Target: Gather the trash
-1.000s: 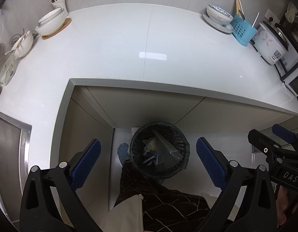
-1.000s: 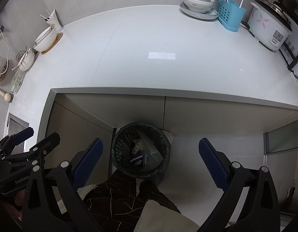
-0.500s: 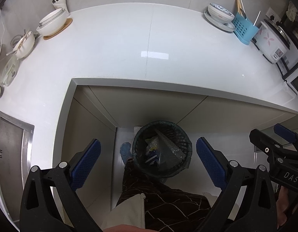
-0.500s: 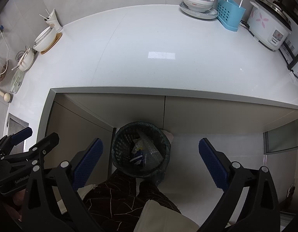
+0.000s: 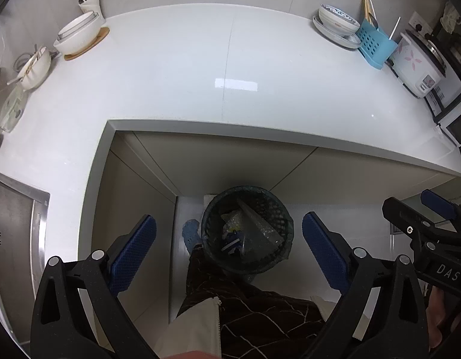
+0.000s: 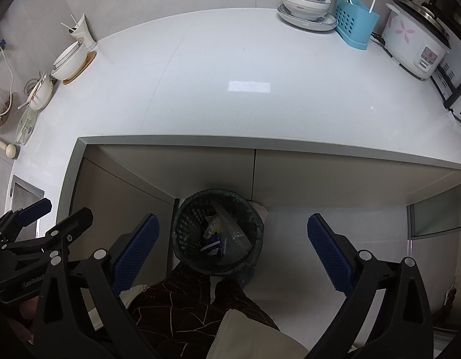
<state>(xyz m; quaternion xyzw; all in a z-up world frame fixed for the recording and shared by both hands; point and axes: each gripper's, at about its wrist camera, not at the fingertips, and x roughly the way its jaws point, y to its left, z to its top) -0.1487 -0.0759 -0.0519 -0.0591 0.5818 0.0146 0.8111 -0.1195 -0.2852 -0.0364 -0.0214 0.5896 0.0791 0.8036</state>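
Both views look down from above the white tabletop (image 5: 176, 68) to the floor below it. The left tool (image 5: 229, 246) is released: its two blue pads (image 5: 134, 251) stand far apart in the lower part of the frame, and nothing is between them. The right tool (image 6: 233, 249) is also released, with its blue pads (image 6: 327, 254) wide apart and empty. In the left wrist view the right tool appears at the right edge, and in the right wrist view the left tool appears at the lower left.

The trash bin (image 5: 247, 230) is a dark mesh basket with a liner. It stands on the floor in the lower centre of the frame, close to the cabinet fronts (image 5: 224, 161) under the tabletop edge. Inside it lies the trash (image 5: 248, 232): clear crumpled plastic, and some small pieces with blue and white colour. In the right wrist view the bin (image 6: 218, 230) is also in the lower centre, with the same trash (image 6: 221, 234) inside.

A person's leg in dark patterned trousers (image 5: 248, 311) is just below the bin, and a blue slipper (image 5: 191, 232) is beside the bin on its left.

On the tabletop, white bowls (image 5: 77, 34) are in the upper left of the frame. Stacked dishes (image 5: 335, 24), a blue utensil holder (image 5: 375, 46) and a rice cooker (image 5: 417, 65) are in the upper right. A metal sink (image 5: 12, 239) is at the left edge.
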